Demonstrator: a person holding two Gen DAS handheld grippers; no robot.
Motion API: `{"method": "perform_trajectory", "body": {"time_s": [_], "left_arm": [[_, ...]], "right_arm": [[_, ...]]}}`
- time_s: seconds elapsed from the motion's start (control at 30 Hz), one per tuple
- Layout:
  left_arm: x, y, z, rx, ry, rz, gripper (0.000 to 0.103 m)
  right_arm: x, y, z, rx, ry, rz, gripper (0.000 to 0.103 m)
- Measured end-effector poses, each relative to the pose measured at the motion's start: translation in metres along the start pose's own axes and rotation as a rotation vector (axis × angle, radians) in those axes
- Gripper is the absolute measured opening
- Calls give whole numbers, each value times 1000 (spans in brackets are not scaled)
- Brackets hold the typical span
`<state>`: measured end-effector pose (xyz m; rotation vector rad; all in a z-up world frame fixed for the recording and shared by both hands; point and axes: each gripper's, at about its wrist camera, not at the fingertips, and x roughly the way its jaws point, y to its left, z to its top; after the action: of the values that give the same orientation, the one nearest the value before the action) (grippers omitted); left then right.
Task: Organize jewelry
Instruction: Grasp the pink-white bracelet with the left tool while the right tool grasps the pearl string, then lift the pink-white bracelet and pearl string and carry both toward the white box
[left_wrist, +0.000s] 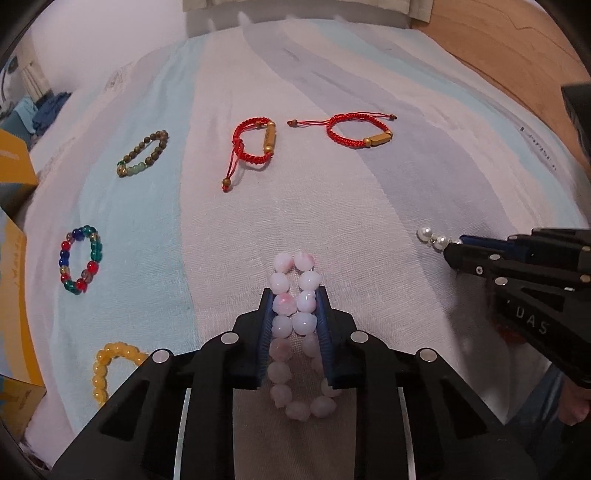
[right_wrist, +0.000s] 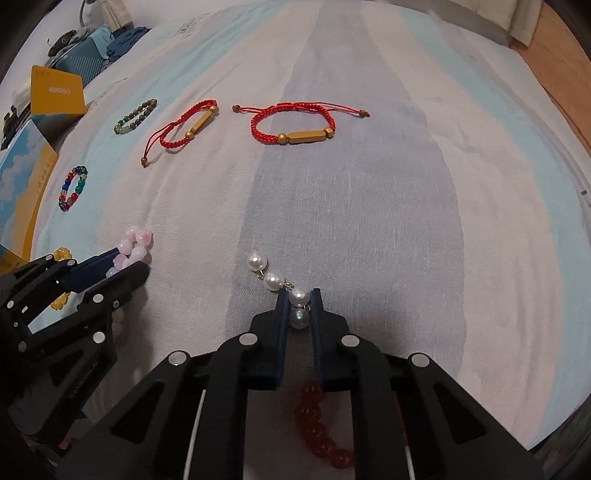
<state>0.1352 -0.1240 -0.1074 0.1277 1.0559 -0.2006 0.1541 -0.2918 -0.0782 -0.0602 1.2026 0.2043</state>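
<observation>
My left gripper (left_wrist: 294, 295) is shut on a pink bead bracelet (left_wrist: 295, 332), squeezing it into a narrow oval on the striped cloth (left_wrist: 369, 206). The same gripper (right_wrist: 129, 264) and pink bead bracelet (right_wrist: 135, 243) show at the left of the right wrist view. My right gripper (right_wrist: 298, 295) is shut on a white pearl strand (right_wrist: 280, 282), whose free end lies ahead of the pads. From the left wrist view, that right gripper (left_wrist: 454, 249) comes in from the right with the pearl strand (left_wrist: 432, 238) sticking out of it.
Two red cord bracelets (left_wrist: 255, 142) (left_wrist: 360, 131), an olive bead bracelet (left_wrist: 144, 153), a multicolour bead bracelet (left_wrist: 79, 258) and a yellow bead bracelet (left_wrist: 107, 365) lie on the cloth. An orange-red bead bracelet (right_wrist: 317, 424) lies under my right gripper. Yellow boxes (right_wrist: 55, 94) stand at the left edge.
</observation>
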Motion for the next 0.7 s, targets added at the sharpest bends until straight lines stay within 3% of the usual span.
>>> {"method": "perform_trajectory", "body": {"time_s": [0.03,0.07,0.7], "left_arm": [[-1,1,1,-3,6,-10,12],[-3,1,0,-3,8,-14,11],[-43,5,4,-11,-30,-17,11]], "right_arm": [[-1,-1,0,8,0,8,11],[-3,-2,0,19,-1,16,11],[-54,2,0,43,-83,4,11]]}}
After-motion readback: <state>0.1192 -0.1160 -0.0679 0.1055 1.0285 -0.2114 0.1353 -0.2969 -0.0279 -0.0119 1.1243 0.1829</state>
